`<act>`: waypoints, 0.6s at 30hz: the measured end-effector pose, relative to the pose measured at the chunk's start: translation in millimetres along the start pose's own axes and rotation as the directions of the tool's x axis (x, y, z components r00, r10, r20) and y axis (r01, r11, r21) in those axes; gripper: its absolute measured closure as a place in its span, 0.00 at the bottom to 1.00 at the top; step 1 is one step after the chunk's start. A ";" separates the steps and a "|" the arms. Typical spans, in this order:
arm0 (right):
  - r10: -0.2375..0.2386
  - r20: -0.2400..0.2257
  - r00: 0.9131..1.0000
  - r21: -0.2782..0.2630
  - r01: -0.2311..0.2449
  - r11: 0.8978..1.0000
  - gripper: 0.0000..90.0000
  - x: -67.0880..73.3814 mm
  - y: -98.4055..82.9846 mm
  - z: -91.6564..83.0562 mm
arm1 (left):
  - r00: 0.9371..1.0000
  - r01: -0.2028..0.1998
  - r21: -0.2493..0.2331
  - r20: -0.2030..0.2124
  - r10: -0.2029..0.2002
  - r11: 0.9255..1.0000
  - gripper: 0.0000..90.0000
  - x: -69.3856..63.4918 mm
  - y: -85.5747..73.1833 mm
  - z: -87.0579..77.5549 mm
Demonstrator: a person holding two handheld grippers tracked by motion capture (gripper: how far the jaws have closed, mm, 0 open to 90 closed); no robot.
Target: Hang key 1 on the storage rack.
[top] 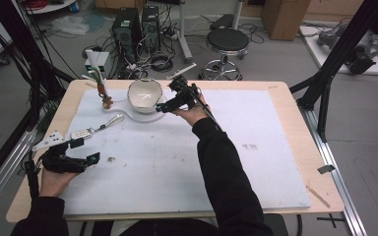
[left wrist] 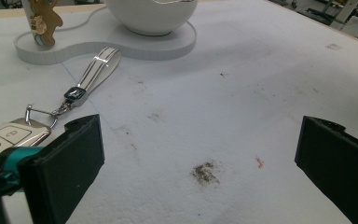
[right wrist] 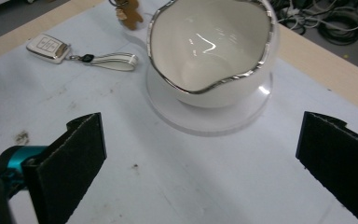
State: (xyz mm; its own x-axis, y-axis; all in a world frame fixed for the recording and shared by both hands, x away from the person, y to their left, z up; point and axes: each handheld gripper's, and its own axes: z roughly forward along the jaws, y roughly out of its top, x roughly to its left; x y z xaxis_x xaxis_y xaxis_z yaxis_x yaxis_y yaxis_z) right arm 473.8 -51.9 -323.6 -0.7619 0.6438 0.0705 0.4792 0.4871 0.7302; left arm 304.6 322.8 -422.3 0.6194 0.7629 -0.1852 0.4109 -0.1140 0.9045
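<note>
A white bowl with a silver wavy rim [top: 144, 95] [right wrist: 212, 51] [left wrist: 151, 14] stands on a flat white base [top: 128, 114] [left wrist: 102, 42] [right wrist: 205, 119] at the back of the mat. A car key fob [top: 81, 133] [left wrist: 2, 137] [right wrist: 48, 46] with a white strap [top: 112, 120] [left wrist: 100, 65] [right wrist: 114, 61] lies left of the bowl. My right gripper [top: 170, 102] [right wrist: 200, 163] hovers open just right of the bowl, empty. My left gripper [top: 89, 157] [left wrist: 200, 163] is open near the table's left edge, with the fob beside its left jaw.
A small brown figure [top: 107, 102] [left wrist: 44, 21] [right wrist: 129, 16] stands on the left end of the base, under a white stand [top: 96, 64]. The white mat [top: 256, 147] covers most of the wooden table [top: 295, 103]. A stool [top: 226, 42] and computer towers [top: 128, 27] stand beyond it.
</note>
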 end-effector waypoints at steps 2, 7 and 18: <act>0.009 0.010 1.000 -0.016 -0.009 1.000 0.01 -5.4 -7.2 -6.1 | 1.000 -0.003 0.003 -0.001 0.003 1.000 0.02 0.1 0.0 0.0; 0.030 0.030 0.999 -0.022 -0.030 0.999 0.01 -14.9 -23.9 -19.0 | 1.000 -0.004 0.007 -0.001 0.004 1.000 0.02 0.1 0.0 0.1; 0.049 0.077 0.996 -0.054 -0.045 0.998 0.01 -32.1 -61.1 -52.3 | 1.000 -0.005 0.010 -0.007 0.005 1.000 0.02 -0.2 0.1 0.4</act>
State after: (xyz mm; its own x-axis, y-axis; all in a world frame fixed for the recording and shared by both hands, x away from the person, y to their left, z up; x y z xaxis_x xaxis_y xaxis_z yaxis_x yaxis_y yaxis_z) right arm 446.1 -133.1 -334.9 -0.7013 0.7108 0.0536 0.4889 0.4249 0.7618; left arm 304.8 322.3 -422.4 0.6165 0.7670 -0.1779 0.4142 -0.1238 0.9017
